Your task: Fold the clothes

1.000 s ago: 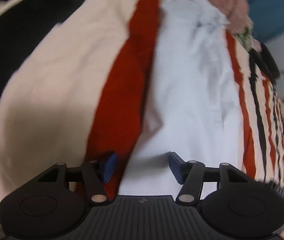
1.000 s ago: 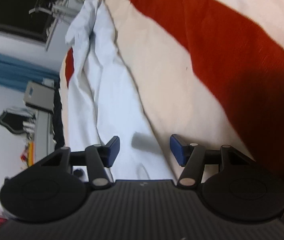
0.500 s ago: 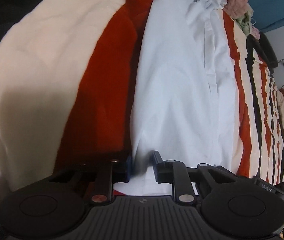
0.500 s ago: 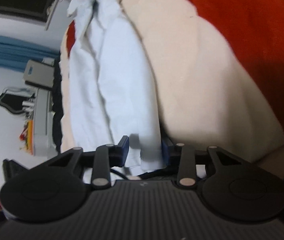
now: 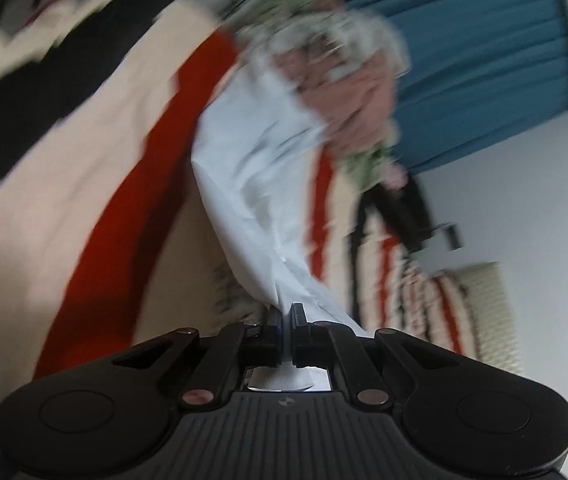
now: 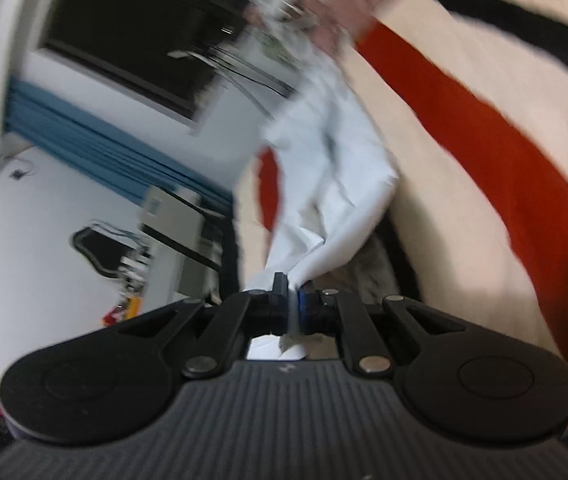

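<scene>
A pale white-blue garment is seen at centre frame; a bedspread striped in cream, red and black is spread at left; a teal-blue curtain is shown at upper right; black tools with blue pads are seen below

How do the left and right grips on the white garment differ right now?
The left gripper pinches the white garment with the striped blanket's red band on its left; the right gripper has that band on its right. Behind the left is a blue curtain; behind the right, a dark window. Both are shut on cloth drawn taut.
</scene>
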`<state>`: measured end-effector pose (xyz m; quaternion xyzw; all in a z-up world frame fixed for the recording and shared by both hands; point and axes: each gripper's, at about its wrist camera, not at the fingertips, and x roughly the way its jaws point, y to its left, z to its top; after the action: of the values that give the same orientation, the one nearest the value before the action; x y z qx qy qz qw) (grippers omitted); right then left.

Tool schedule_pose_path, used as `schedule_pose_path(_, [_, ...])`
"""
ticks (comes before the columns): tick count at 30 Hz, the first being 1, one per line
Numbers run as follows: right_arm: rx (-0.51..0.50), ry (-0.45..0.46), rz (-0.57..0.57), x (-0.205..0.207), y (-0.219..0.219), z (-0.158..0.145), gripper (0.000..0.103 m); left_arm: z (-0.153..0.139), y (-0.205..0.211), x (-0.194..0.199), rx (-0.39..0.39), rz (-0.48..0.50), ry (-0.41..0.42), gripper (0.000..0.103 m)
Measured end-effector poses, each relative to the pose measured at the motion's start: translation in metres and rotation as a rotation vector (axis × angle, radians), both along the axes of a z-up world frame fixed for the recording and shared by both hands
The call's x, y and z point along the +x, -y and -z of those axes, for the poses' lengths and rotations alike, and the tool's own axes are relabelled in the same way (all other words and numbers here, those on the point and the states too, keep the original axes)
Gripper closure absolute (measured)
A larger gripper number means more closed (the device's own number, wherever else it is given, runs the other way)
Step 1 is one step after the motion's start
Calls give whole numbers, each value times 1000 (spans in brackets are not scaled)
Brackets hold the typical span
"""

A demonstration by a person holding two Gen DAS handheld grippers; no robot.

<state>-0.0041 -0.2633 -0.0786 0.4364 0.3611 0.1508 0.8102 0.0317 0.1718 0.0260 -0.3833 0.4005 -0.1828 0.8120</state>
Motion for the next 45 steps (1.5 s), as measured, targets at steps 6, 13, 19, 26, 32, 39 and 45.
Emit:
schedule_pose_path(6, [-55, 20, -33, -30, 6, -26, 95, -38, 22, -53, 30, 58, 30, 99])
schedule_pose_path(13, [-90, 7, -55, -57, 10, -39, 95, 15, 16, -100, 26, 52, -85, 100])
schedule_pose_path(19, [-38, -25, 45, 12, 9, -20, 95, 37, 22, -3, 77, 27, -72, 100])
schedule_pose_path(26, [-110, 95, 149, 131, -9, -24, 94, 20, 57, 122, 270, -99, 163, 99])
schedule_pose_path(32, [-356, 329, 87, 207, -29, -5, 94, 30, 88, 185, 488, -138, 335, 99])
schedule_pose_path(39, [-531, 300, 15, 253, -45, 51, 93, 112, 113, 239, 667, -100, 313, 99])
schedule_pose_path(45, [-660, 250, -34, 276, -61, 85, 93, 151, 124, 268, 694, -65, 253, 98])
